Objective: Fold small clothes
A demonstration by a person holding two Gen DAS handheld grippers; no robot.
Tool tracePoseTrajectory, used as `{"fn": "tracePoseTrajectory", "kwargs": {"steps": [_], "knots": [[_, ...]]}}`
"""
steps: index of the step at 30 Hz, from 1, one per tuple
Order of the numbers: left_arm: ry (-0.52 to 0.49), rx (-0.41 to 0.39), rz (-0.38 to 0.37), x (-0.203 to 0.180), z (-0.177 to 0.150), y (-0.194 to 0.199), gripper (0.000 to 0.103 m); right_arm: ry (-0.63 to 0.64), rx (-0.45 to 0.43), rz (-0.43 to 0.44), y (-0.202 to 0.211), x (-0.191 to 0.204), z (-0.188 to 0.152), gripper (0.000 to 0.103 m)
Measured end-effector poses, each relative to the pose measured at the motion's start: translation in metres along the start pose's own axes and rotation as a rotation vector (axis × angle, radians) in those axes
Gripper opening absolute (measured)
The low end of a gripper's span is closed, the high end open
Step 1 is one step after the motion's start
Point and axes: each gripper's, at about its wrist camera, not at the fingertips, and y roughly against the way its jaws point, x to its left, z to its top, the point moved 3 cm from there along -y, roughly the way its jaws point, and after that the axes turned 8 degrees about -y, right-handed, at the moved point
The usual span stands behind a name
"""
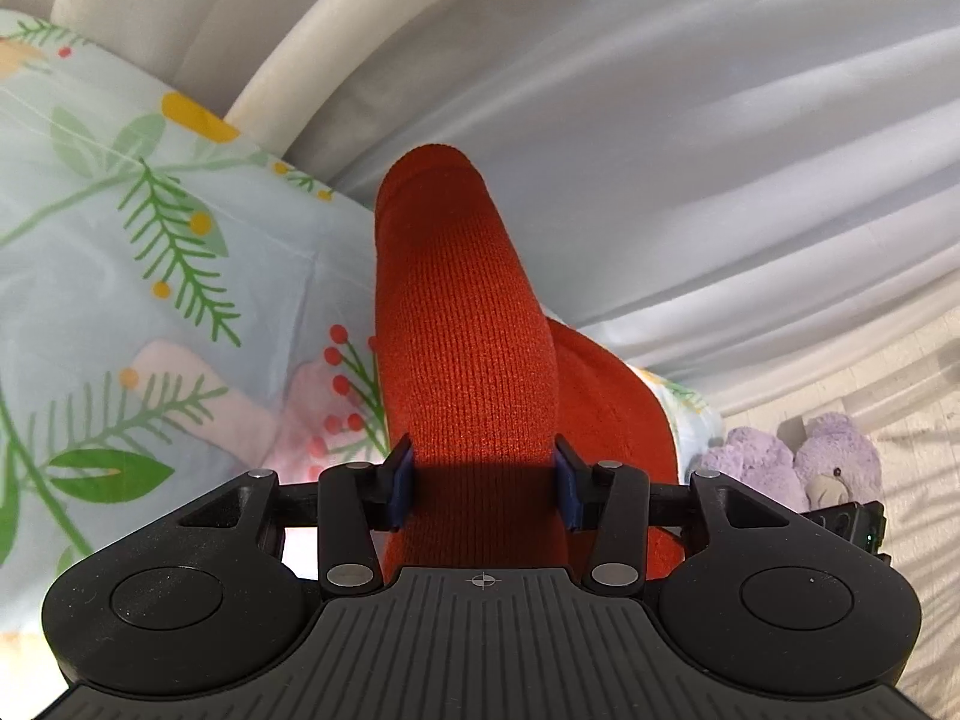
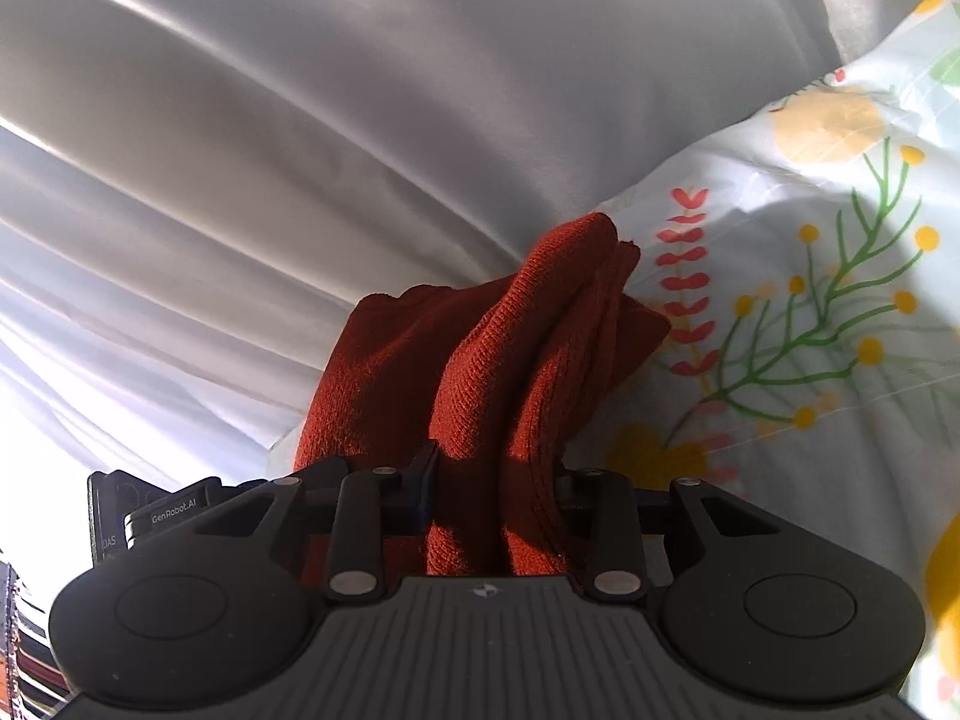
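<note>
Red knit garment, soft and floppy above the floral sheet; left gripper and right gripper both clamp its bunched ends.

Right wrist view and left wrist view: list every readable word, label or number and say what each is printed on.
"GenRobot.AI": white print on the black device left of the right gripper in the right wrist view.
"DAS": partly cut off lettering lower on that device, uncertain.
Left wrist view: no readable text, only a crosshair mark on the left gripper.
</note>
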Motion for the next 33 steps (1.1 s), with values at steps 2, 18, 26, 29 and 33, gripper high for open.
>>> {"fn": "tracePoseTrajectory", "kwargs": {"steps": [2, 18, 26, 29, 33], "knots": [[-0.004, -0.008, 0.013, -0.003, -0.001, 0.013, 0.049, 0.007, 0.001, 0.012, 0.002, 0.008, -0.003, 0.031], [-0.047, -0.030, 0.471, 0.042, -0.059, 0.075, 0.054, -0.013, 0.130, -0.021, -0.044, 0.031, -0.074, 0.037], [-0.118, -0.096, 0.534, 0.033, -0.138, 0.117, 0.074, -0.013, -0.068, -0.154, 0.024, 0.008, -0.120, 0.052], [-0.131, -0.049, 0.515, 0.032, -0.169, 0.114, 0.075, -0.052, -0.015, -0.146, 0.030, 0.000, -0.152, 0.052], [-0.209, -0.009, 0.559, 0.024, -0.189, 0.104, 0.075, -0.141, 0.024, -0.116, 0.026, -0.012, -0.174, 0.054]]}}
